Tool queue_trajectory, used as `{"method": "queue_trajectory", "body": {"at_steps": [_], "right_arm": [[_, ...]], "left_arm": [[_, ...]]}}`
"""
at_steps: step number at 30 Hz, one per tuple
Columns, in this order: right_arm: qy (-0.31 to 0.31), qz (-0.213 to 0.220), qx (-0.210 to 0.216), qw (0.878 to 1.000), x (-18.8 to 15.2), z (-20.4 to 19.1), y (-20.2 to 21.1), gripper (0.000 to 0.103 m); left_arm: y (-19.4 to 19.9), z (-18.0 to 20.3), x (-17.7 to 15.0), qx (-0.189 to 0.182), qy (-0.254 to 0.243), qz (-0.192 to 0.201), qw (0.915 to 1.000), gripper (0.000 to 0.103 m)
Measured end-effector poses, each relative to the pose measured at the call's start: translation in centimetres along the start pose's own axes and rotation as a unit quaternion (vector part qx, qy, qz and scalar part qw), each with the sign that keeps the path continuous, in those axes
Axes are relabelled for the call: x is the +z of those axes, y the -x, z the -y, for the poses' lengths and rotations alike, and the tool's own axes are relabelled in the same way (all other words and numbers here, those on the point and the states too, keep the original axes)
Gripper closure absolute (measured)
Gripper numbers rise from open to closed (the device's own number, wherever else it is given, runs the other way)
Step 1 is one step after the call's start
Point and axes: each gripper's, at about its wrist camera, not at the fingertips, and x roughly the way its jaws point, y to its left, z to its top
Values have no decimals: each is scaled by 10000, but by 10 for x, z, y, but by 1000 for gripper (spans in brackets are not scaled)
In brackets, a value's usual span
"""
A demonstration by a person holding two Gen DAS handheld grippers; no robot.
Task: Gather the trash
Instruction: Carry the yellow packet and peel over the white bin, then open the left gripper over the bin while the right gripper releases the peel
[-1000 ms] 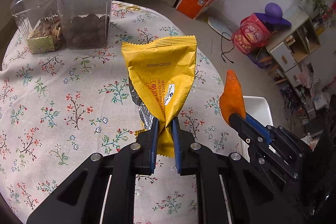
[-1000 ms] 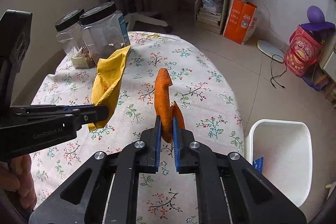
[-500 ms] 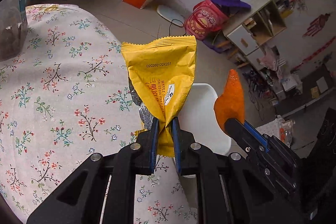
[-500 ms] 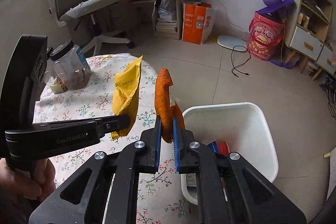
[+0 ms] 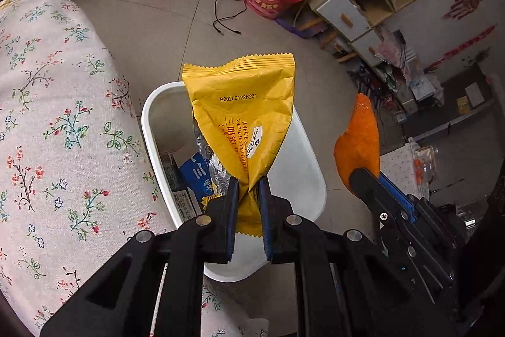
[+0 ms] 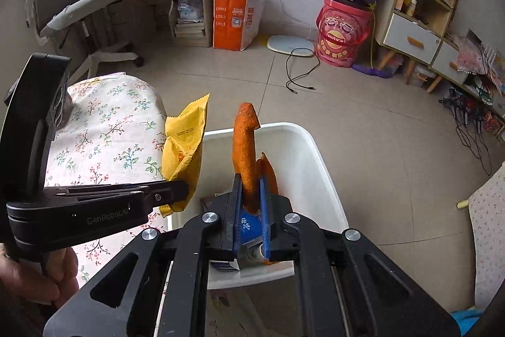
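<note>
My left gripper (image 5: 248, 183) is shut on a yellow snack wrapper (image 5: 243, 112) and holds it upright above the white trash bin (image 5: 148, 128). The wrapper also shows in the right wrist view (image 6: 184, 144). My right gripper (image 6: 251, 182) is shut on an orange peel (image 6: 246, 150) and holds it over the same bin (image 6: 318, 160). The peel shows at the right of the left wrist view (image 5: 359, 141). The bin holds a blue carton (image 5: 197, 176) and other packaging.
The floral-cloth table (image 5: 47, 122) lies to the left of the bin. On the tiled floor beyond are a black cable (image 6: 300, 75), a red bucket (image 6: 342, 33), an orange box (image 6: 235, 19), an office chair (image 6: 82, 11) and shelves (image 6: 423, 8).
Both grippers have swung right, off the table, with their loads still held. The jars have left view and the bin now lies under both grippers.
</note>
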Motion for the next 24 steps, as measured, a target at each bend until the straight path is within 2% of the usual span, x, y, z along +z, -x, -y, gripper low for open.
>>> {"method": "queue_trajectory", "body": {"at_steps": [19,21,24], "right_arm": [[19,-51,-66,10000,0,1,0,94],[21,-65,-75,9999,-1,1,-1,94],[26,-85,-72,9999,-1,1,-2,93]], "left_arm": [[-17,11,-2,15,-131,-100,9999,88],[-18,12,-2,26,-163,-85,9998,86],[-14,12,-3,108,-188,27,9998,76]]}}
